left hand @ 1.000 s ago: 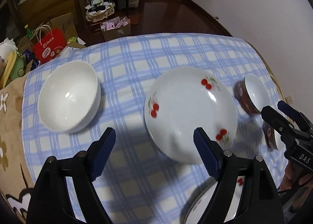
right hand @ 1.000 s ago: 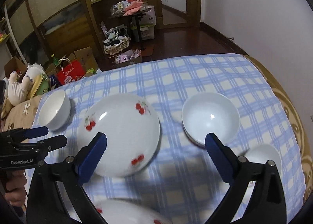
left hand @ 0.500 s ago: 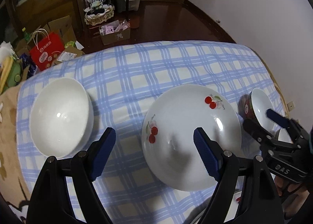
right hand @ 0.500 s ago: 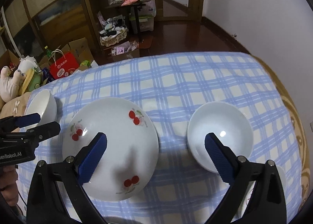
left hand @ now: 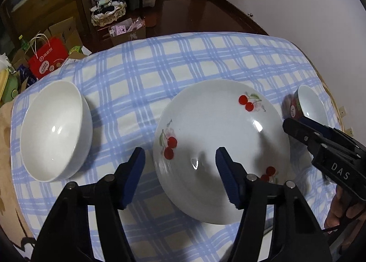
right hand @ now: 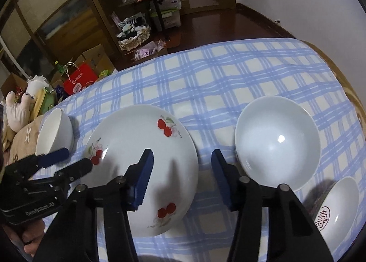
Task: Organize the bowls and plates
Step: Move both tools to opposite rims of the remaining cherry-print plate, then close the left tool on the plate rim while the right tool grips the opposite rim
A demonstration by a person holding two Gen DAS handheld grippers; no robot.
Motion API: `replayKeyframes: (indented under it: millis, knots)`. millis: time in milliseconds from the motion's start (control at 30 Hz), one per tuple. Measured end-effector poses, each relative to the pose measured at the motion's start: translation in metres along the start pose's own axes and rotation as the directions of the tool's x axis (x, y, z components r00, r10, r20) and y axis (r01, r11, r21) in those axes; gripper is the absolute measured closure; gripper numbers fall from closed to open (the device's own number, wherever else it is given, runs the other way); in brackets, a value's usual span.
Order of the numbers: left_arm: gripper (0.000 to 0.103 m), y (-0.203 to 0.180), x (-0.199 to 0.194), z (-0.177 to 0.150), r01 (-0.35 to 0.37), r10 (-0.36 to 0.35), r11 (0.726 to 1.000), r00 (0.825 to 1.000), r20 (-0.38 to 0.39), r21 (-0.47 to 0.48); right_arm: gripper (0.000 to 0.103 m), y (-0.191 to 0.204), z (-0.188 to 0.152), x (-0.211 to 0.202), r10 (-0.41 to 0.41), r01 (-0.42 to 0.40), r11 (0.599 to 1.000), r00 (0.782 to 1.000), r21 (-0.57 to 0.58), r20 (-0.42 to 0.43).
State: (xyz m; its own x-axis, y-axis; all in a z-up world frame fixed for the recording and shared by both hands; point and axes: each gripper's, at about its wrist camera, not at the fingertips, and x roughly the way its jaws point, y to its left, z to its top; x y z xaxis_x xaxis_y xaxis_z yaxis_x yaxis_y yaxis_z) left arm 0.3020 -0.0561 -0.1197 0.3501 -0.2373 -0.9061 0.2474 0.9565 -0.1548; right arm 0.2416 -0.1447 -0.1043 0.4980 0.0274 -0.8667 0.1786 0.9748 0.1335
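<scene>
On the checked worktop (left hand: pixel 205 60), centre, the cherry plate (left hand: pixel 219 147) is lying flat. Left hand-held gripper (left hand: pixel 180 161) & right hand-held gripper (right hand: pixel 180 165) are straddling opposite rims, jaws just narrowing, gripping nothing yet. Best: clamp both edges evenly, lift level.

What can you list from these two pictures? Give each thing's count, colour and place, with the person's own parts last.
Cherry plate: one, white with red cherries, table middle.
Plain bowls: two, white, one at the left edge, one right of the plate.
Small bowl: one, white inside with a red seal mark, dark red outside, near right edge.
Tablecloth: one, blue and white check, over the table.
Red bag: one, on the floor beyond.
Basket: one, wicker, on the floor.
Left gripper: black with blue pads, astride the plate's left rim.
Right gripper: same colours, astride its right rim.
</scene>
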Motion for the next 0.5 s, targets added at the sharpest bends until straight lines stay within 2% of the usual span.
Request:
replayKeyframes:
  millis: [67, 267, 333, 367, 400, 500]
  knots:
    - [0.042, 0.000, 0.003, 0.000, -0.004, 0.004, 1.000, 1.000, -0.006, -0.001, 0.065, -0.001, 0.000, 0.004, -0.001, 0.001, 1.000, 1.000, -0.002, -0.015]
    - [0.043, -0.005, 0.013, -0.002, -0.070, 0.070, 0.997, 0.997, -0.019, 0.036, 0.066, -0.003, -0.003, 0.013, -0.011, 0.011, 1.000, 1.000, 0.008, -0.029]
    - [0.047, -0.003, 0.019, -0.003, -0.060, 0.061, 0.998, 0.998, -0.034, 0.023, 0.066, -0.003, -0.004, 0.018, -0.010, 0.010, 1.000, 0.999, 0.007, -0.039]
    - [0.055, -0.002, 0.022, -0.003, -0.067, 0.068, 0.998, 0.997, -0.042, 0.021, 0.066, -0.003, -0.005, 0.020, -0.012, 0.013, 1.000, 0.999, 0.007, -0.042]
    - [0.058, -0.004, 0.026, -0.003, -0.086, 0.088, 0.996, 0.994, -0.061, 0.033, 0.066, -0.004, -0.005, 0.021, -0.012, 0.012, 1.000, 0.999, 0.007, -0.045]
    - [0.059, -0.005, 0.035, -0.005, -0.101, 0.105, 0.994, 0.991, -0.086, 0.048, 0.066, -0.007, -0.006, 0.027, 0.008, -0.006, 0.999, 0.998, 0.035, -0.063]
